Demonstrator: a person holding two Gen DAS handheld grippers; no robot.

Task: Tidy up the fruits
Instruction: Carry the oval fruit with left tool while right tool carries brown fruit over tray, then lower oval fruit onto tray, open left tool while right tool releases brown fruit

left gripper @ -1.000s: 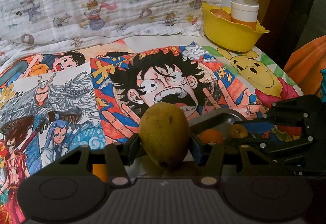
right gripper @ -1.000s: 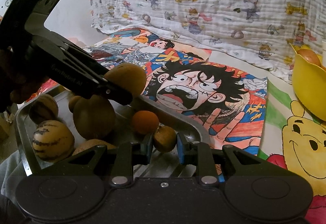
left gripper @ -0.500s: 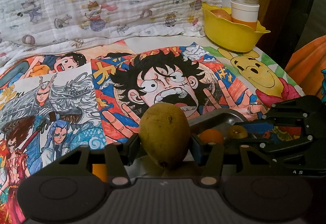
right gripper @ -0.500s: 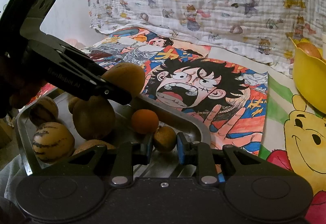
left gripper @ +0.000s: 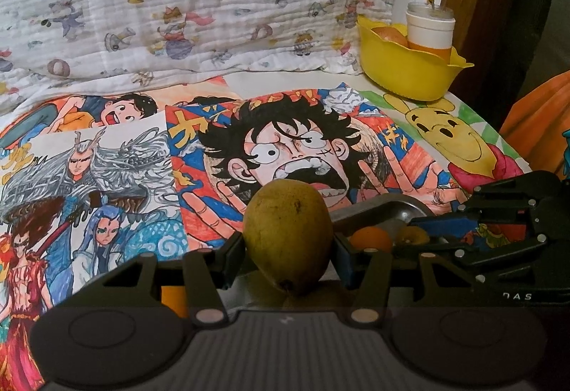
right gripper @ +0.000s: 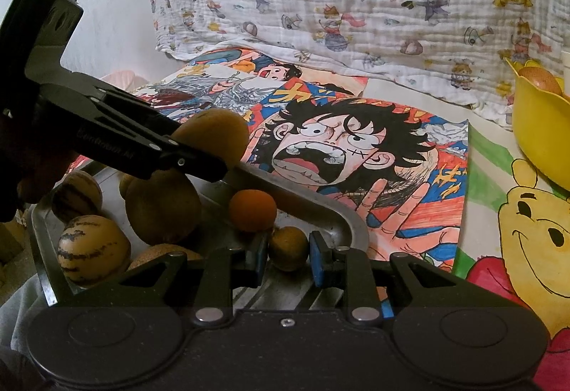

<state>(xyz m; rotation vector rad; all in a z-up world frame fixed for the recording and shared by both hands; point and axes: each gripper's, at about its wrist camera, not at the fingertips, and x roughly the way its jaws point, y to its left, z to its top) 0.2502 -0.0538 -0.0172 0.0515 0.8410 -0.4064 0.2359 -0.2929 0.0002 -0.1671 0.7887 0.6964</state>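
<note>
L gripper (left gripper: 288, 248) clamps mango (left gripper: 288, 236), R gripper (right gripper: 288, 257) pinches lime (right gripper: 288, 248)

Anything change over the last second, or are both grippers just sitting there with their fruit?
Nothing visibly changed. The left gripper still clamps the yellow-green mango above the metal tray; the right gripper stays closed on the small brownish fruit at the tray's corner. The orange fruit and striped fruits lie as before.

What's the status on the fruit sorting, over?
Left hand-held gripper shut on a mango, held above the metal tray. Right hand-held gripper shut on a small brown fruit in the tray. Nothing blocks the way to the yellow bowl.
</note>
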